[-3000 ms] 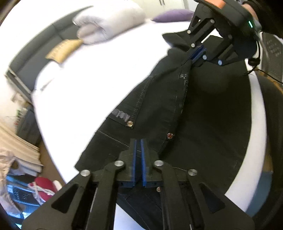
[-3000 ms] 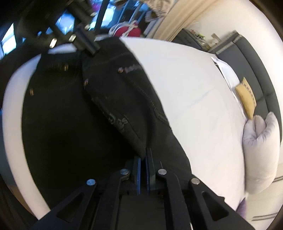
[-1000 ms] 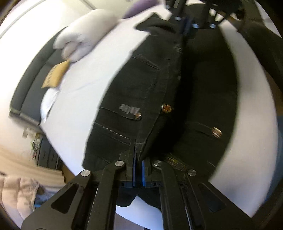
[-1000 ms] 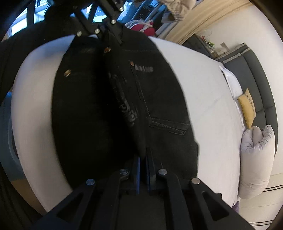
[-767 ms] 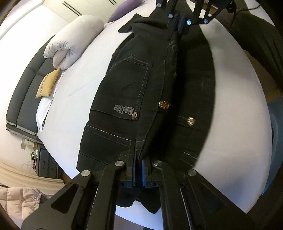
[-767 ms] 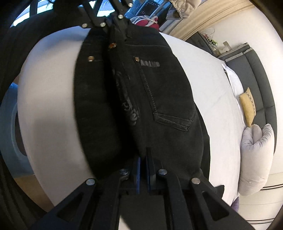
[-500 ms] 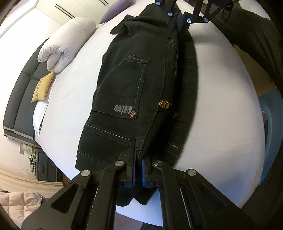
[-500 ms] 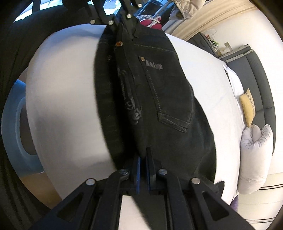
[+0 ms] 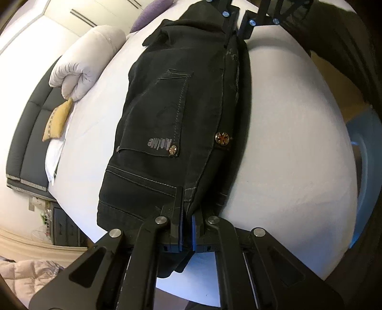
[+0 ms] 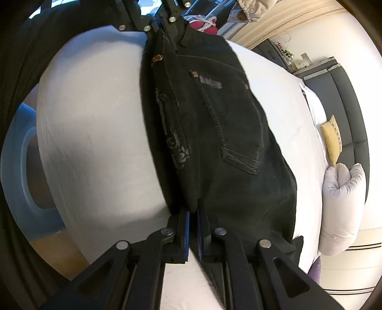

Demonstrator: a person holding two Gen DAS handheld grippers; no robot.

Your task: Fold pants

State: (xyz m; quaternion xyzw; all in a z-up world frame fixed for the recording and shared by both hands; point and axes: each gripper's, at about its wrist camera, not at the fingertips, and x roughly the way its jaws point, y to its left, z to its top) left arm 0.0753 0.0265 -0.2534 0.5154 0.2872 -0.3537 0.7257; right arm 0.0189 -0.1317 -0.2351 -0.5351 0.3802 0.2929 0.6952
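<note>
In the left wrist view, a dark grey headboard [image 9: 28, 133] is seen far to the left of the jaws, with a small yellow cushion [image 9: 57, 121] lying against it and a rolled white duvet [image 9: 83, 71] just beyond that. Directly ahead of the jaws, the black jeans [image 9: 172, 114] are stretched lengthwise over the white mattress [image 9: 293, 147], folded along their length so that a back pocket faces up to the left of the fold and a metal button [image 9: 222, 138] sits on the ridge. The left gripper [image 9: 187, 215] is closed on the waistband end of the jeans, cloth being pinched between the blue pads. At the far end of the jeans the right gripper [image 9: 235, 20] is seen holding the other end. In the right wrist view, bare mattress [image 10: 95, 124] lies to the left of the jaws, and the jeans [image 10: 214, 133] run straight ahead and to the right of them. The right gripper [image 10: 193, 215] is clamped on the near end of the fabric, while the left gripper [image 10: 164, 22] is seen at the far end, gripping the waistband. Far to the right, the cushion [image 10: 331, 140] and duvet [image 10: 343, 207] are visible.
</note>
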